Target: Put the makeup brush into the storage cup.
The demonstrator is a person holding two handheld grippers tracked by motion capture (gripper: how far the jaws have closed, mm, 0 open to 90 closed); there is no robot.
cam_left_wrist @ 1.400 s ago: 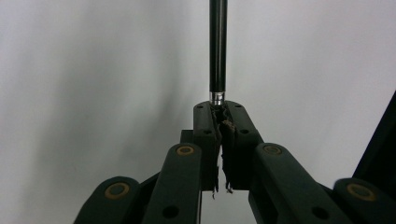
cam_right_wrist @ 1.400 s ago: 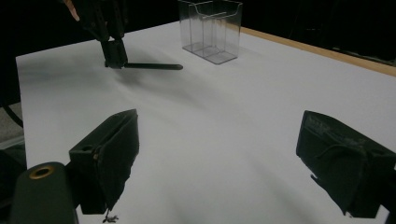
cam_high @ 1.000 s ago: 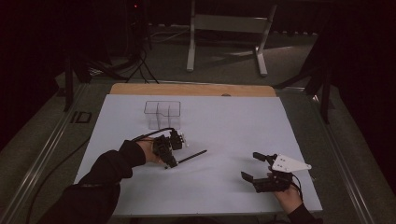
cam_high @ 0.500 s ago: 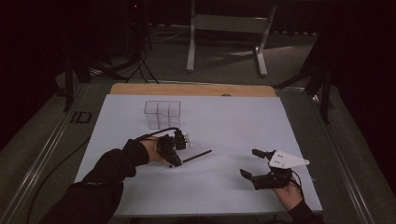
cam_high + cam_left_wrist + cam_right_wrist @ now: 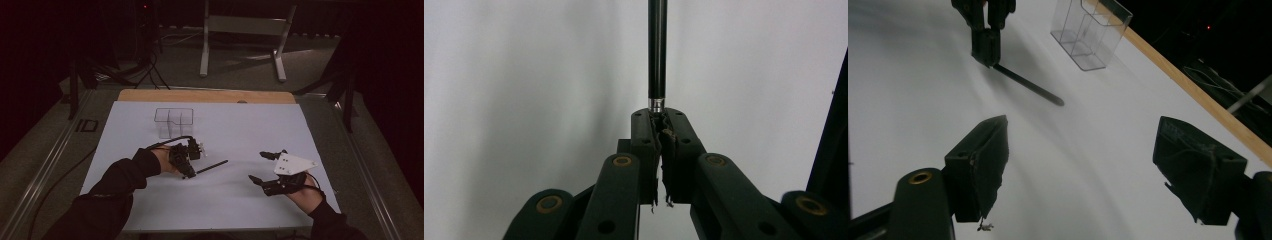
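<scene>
A thin black pen (image 5: 212, 167) lies just above the white table sheet, one end clamped in my left gripper (image 5: 189, 175). In the left gripper view the jaws are shut on the pen's silver-ringed end (image 5: 657, 104), and the pen (image 5: 657, 50) runs straight away from them. My right gripper (image 5: 264, 168) rests at the right of the sheet, wide open with nothing between its fingers (image 5: 982, 160). From the right gripper view I see the left gripper (image 5: 986, 52) holding the pen (image 5: 1030, 86). A clear plastic organiser (image 5: 173, 122) with compartments stands behind the left hand.
A wooden strip (image 5: 205, 96) edges the far side of the white sheet (image 5: 235, 135). The clear organiser (image 5: 1089, 31) stands near that edge. Metal rails run along both sides of the table, and a stand's legs (image 5: 242, 45) are on the floor beyond.
My left gripper with the pen has shifted slightly, the pen's free end swinging a little to the right and up. The right gripper has barely moved.
</scene>
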